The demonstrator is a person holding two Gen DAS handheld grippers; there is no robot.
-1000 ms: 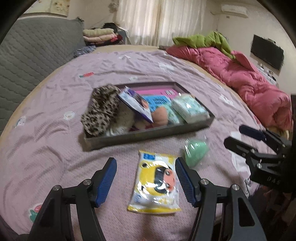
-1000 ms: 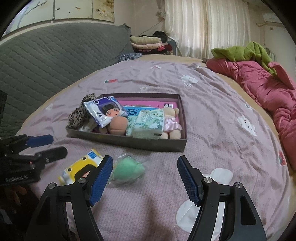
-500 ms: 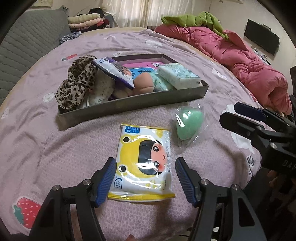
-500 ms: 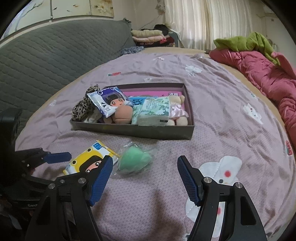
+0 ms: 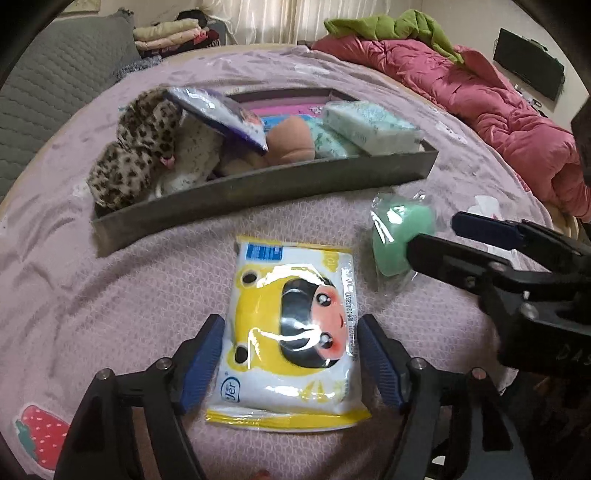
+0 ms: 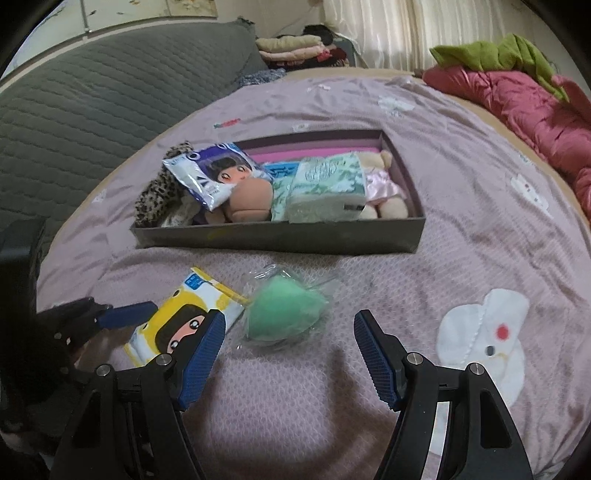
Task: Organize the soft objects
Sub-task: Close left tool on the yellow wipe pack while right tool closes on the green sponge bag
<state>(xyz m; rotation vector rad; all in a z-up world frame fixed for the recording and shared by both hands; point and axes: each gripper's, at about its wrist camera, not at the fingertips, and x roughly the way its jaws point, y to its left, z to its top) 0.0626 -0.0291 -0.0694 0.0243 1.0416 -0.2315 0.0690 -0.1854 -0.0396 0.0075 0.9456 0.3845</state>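
Now the left gripper point(image 5: 291, 354) straddles the yellow tissue pack point(image 5: 291, 332), which lies flat on the bed cover point(image 5: 110, 288); its jaws have just been opening and stand wide, pads beside the pack's edges but not pressing. The right gripper point(image 6: 290, 354) hangs wide near the green sponge point(image 6: 286, 314). Both pickups are starting; next, each must close, then carry to the grey tray point(image 6: 280, 240) beyond.

A rumpled pink quilt point(image 5: 491, 96) topped by a green blanket point(image 6: 498, 55) lies along the bed's far side, folded clothes point(image 6: 295, 46) stacked beyond, near pale curtains point(image 6: 388, 29) and a wall-mounted black screen point(image 5: 528, 74).
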